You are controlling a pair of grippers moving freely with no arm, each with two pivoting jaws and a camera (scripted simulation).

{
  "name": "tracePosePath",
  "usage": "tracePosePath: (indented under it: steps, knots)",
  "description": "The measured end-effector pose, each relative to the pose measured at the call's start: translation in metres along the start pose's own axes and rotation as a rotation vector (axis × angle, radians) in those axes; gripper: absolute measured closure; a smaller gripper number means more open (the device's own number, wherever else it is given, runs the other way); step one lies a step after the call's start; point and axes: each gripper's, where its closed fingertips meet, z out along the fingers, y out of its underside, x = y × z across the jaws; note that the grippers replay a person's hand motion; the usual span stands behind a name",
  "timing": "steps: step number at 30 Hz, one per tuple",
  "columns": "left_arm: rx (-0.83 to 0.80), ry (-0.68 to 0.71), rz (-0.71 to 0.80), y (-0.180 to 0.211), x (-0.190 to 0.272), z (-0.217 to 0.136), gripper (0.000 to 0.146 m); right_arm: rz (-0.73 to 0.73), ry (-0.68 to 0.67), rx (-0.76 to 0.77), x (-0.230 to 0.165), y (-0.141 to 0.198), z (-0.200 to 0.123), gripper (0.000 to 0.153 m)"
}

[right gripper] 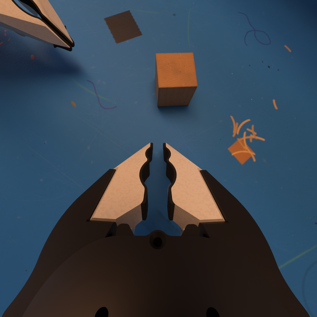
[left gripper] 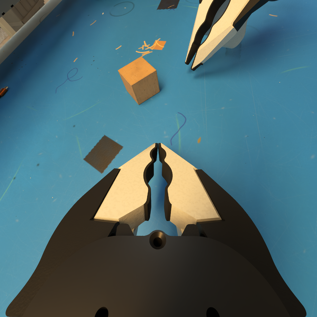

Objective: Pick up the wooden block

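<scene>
The wooden block [left gripper: 139, 80] stands on the blue table, a light cube turned corner-on, ahead of my left gripper [left gripper: 157, 144] and apart from it. The left gripper's tips touch; it is shut and empty. In the right wrist view the block [right gripper: 175, 77] lies ahead and slightly right of my right gripper [right gripper: 157, 144], whose tips stand a narrow gap apart with nothing between them. The right gripper also shows in the left wrist view [left gripper: 190, 66], to the right of the block. The left gripper shows in the right wrist view [right gripper: 71, 47], at the upper left.
A flat dark brown patch [left gripper: 103, 153] lies on the table left of my left gripper; it also shows in the right wrist view [right gripper: 122, 26]. An orange patch with shavings [left gripper: 158, 45] lies beyond the block. A grey table edge [left gripper: 22, 32] runs at the far left.
</scene>
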Motion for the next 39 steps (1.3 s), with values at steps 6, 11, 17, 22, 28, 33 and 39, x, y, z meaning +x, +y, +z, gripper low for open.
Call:
tracePosePath:
  steps: [6, 11, 17, 22, 28, 33, 39]
  knots:
    - [0.000, 0.000, 0.000, 0.000, 0.000, 0.000, 0.146, 0.011, -0.021, 0.006, -0.002, 0.001, 0.000, 0.143]
    - [-0.002, 0.000, -0.001, 0.001, 0.000, 0.001, 0.145, 0.074, -0.017, 0.040, 0.005, 0.001, -0.005, 0.133]
    - [-0.005, 0.006, 0.008, 0.000, 0.002, 0.002, 0.145, 0.130, 0.018, 0.029, 0.011, -0.002, 0.008, 0.083]
    - [-0.003, 0.001, 0.012, 0.000, 0.001, 0.001, 0.146, 0.061, -0.005, 0.015, 0.015, -0.022, 0.027, 0.075]
    - [0.001, -0.016, 0.010, -0.001, -0.002, -0.001, 0.146, -0.014, -0.040, -0.050, 0.018, -0.047, 0.050, 0.075]
    - [0.001, -0.021, 0.005, 0.000, -0.004, -0.002, 0.146, 0.001, -0.077, -0.071, 0.021, -0.058, 0.060, 0.089]
    - [0.001, -0.017, 0.003, 0.000, -0.004, -0.002, 0.146, 0.015, -0.114, -0.086, 0.022, -0.057, 0.059, 0.097]
